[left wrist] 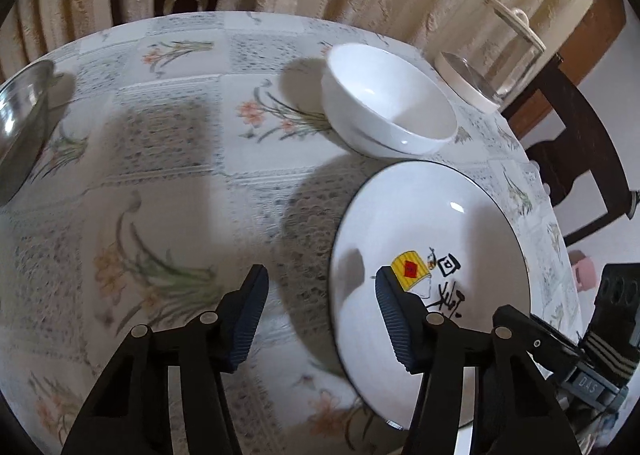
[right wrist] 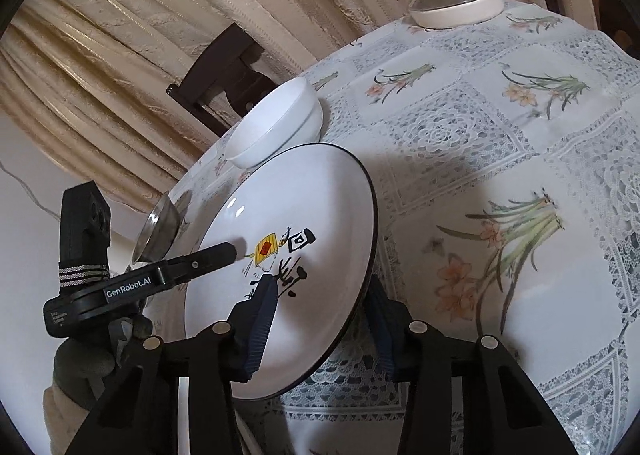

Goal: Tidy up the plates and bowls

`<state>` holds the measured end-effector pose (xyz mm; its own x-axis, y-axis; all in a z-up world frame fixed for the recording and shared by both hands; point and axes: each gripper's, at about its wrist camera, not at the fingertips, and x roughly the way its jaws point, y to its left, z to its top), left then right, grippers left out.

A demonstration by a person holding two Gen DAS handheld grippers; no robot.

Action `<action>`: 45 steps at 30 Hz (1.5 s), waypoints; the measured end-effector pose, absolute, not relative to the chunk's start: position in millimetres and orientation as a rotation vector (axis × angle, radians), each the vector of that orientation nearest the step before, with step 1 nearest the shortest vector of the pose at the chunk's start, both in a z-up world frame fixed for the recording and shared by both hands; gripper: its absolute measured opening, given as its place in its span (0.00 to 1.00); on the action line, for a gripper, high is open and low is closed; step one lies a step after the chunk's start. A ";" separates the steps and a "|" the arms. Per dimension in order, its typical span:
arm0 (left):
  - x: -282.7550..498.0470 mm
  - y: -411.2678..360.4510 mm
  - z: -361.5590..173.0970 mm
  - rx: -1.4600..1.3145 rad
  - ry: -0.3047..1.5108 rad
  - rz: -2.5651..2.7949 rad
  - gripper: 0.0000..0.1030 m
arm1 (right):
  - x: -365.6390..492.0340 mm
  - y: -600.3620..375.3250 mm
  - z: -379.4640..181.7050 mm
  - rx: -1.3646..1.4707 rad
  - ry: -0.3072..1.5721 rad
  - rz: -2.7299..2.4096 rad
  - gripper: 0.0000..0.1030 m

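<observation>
Left tongs (left wrist: 320, 315) are spread wide here. One ribbed dark-blue pad (left wrist: 246, 319) hangs over the bare cloth, the other sits over the face of the big white plate with the thin black rim (left wrist: 432, 223), right next to its yellow-and-red picture and black brush characters. Can't tell if that pad actually touches the plate. Just behind the plate sits a plain white ceramic bowl (left wrist: 390, 101), upright. The bench has a lacy floral tablecloth (left wrist: 168, 159). A shiny steel bowl (left wrist: 20, 123) peeks in at the left edge, and a clear glass kettle on a cream base (left wrist: 492, 63) stands at the far right.
</observation>
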<state>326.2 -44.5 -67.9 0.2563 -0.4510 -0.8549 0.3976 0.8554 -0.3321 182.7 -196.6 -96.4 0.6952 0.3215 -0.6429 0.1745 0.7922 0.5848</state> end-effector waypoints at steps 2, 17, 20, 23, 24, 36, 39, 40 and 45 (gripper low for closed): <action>325.8 -51.4 -68.6 -0.025 1.169 -0.592 0.54 | 183.0 -196.4 -96.4 0.665 0.812 0.086 0.45; 320.3 -67.9 -67.7 -0.001 1.166 -0.667 0.54 | 183.8 -194.0 -94.8 0.637 0.812 0.072 0.44; 319.6 -68.6 -67.8 0.001 1.162 -0.658 0.54 | 183.8 -194.1 -94.9 0.637 0.811 0.072 0.43; 319.0 -67.6 -67.7 -0.006 1.157 -0.652 0.54 | 183.4 -194.1 -94.7 0.638 0.810 0.066 0.42; 318.5 -66.6 -67.7 -0.012 1.156 -0.652 0.54 | 183.2 -194.2 -94.4 0.636 0.809 0.061 0.42; 307.8 -65.6 -47.9 -0.010 1.090 -0.664 0.51 | 173.0 -201.7 -83.0 0.658 0.735 0.052 0.42; 305.0 -65.1 -43.4 -0.007 1.078 -0.660 0.51 | 169.4 -200.6 -78.2 0.649 0.715 0.059 0.42; 303.7 -64.7 -42.2 -0.008 1.075 -0.658 0.51 | 168.2 -200.4 -77.4 0.647 0.711 0.063 0.42; 294.7 -59.7 -32.6 -0.015 1.049 -0.646 0.51 | 163.4 -197.7 -72.9 0.641 0.696 0.087 0.42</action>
